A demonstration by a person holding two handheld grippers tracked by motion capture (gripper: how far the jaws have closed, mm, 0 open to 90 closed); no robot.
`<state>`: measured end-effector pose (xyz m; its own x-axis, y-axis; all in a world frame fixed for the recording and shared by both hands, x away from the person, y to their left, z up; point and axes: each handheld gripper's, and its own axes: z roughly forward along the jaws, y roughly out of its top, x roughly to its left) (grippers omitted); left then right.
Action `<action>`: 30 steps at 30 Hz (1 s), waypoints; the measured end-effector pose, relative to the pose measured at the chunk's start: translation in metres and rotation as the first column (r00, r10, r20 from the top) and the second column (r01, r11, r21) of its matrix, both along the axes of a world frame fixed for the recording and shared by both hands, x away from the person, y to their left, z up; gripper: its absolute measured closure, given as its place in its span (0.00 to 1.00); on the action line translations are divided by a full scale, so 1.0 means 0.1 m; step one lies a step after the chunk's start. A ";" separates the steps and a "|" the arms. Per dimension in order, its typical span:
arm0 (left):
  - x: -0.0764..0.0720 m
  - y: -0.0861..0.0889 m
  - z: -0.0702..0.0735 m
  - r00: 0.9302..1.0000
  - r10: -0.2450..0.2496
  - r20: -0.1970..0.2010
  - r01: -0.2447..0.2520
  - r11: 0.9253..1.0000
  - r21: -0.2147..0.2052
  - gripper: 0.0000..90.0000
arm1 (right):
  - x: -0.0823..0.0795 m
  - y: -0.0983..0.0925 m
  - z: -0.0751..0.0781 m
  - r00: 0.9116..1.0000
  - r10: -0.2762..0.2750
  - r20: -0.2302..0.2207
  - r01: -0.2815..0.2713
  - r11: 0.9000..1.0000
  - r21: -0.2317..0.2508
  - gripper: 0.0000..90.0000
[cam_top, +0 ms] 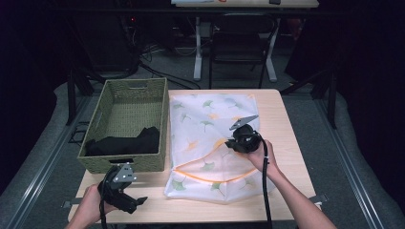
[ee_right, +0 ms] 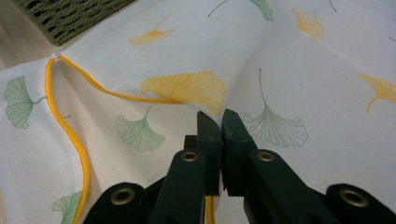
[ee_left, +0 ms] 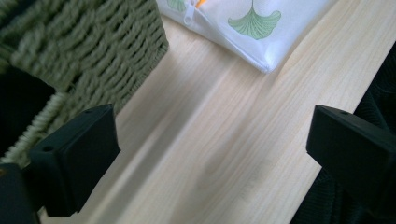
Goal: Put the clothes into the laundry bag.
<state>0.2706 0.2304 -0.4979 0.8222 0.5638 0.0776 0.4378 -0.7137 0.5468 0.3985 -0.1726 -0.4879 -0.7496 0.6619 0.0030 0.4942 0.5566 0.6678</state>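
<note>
A white mesh bag (cam_top: 210, 119) printed with green and orange ginkgo leaves lies flat on the wooden table (cam_top: 286, 143). Its orange zipper (ee_right: 70, 130) stands open in a curve near the front. My right gripper (cam_top: 229, 143) is shut on a pinch of the bag's upper layer (ee_right: 303, 70) beside the zipper opening, and the fabric is drawn up into a fold at the gripper (ee_right: 220, 119). My left gripper (cam_top: 137, 202) hovers open over bare wood at the front left, jaws wide with nothing between them (ee_left: 210, 149). The bag's corner (ee_left: 252, 32) lies beyond it.
A green woven basket (cam_top: 136, 86) stands left of the bag, with a black garment (cam_top: 124, 142) lying in its near end. Its front wall (ee_left: 93, 42) is close to the left gripper. Chairs and table legs stand beyond the far edge.
</note>
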 end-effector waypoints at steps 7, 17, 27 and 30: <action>0.13 0.00 0.24 0.999 -0.034 0.032 0.033 0.999 0.025 0.00 | 0.00 0.01 -0.01 1.000 0.000 0.001 0.000 1.000 -0.007 0.98; 0.42 0.04 0.55 0.997 -0.053 0.060 0.049 0.996 0.076 0.00 | 0.00 0.00 -0.02 1.000 0.004 0.001 -0.004 1.000 -0.015 0.98; 0.70 0.09 0.73 0.994 -0.071 0.086 0.061 0.992 0.109 0.00 | -0.02 -0.02 -0.02 1.000 0.001 0.002 -0.001 1.000 -0.019 0.98; 0.79 0.11 0.77 0.994 -0.074 0.077 0.064 0.990 0.128 0.00 | -0.02 -0.03 -0.03 1.000 0.001 0.001 -0.001 1.000 -0.019 0.98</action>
<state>0.3492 0.2411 -0.4213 0.8468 0.4877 0.2123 0.3429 -0.8057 0.4830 0.3967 -0.1751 -0.4908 -0.7500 0.6614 -0.0103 0.4933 0.5696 0.6575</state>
